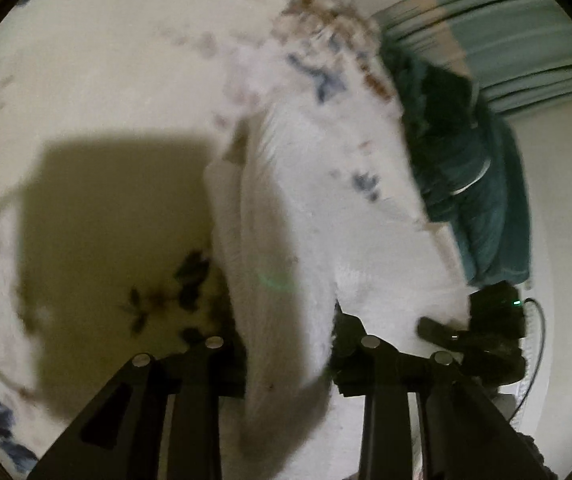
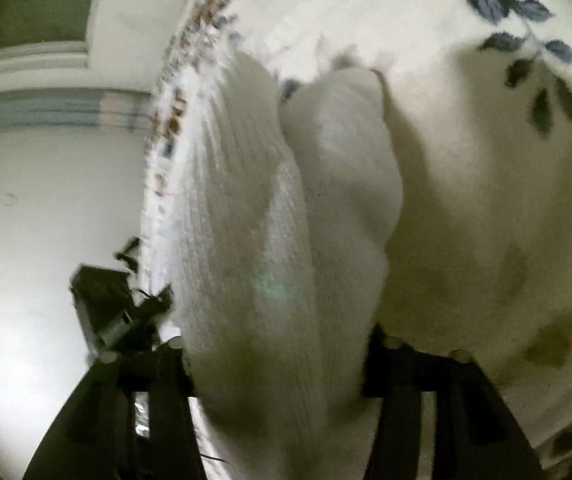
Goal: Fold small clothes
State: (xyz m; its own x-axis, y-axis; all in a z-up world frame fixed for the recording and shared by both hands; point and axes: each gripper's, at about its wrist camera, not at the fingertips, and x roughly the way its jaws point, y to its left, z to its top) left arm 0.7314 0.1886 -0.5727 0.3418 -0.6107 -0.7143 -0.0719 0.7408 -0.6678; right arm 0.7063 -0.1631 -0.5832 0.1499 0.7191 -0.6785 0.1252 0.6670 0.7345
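Observation:
A white ribbed knit garment (image 1: 298, 208) runs from between my left gripper's (image 1: 290, 344) fingers forward over the bed. It is lifted and throws a big dark shadow (image 1: 117, 216) to its left. The cloth fills the gap and touches both pads, so the left gripper is shut on it. In the right wrist view the same knit (image 2: 245, 208) is bunched in two thick folds. It fills the wider gap of my right gripper (image 2: 277, 356), which is shut on it. Both views are blurred.
The bed has a cream cover with blue and brown flowers (image 2: 466, 160). Its patterned edge (image 1: 326, 12) borders a pale floor (image 2: 45, 200). A dark teal garment (image 1: 466, 160) lies at that edge. A black device with a green light (image 1: 494, 316) sits beside the knit.

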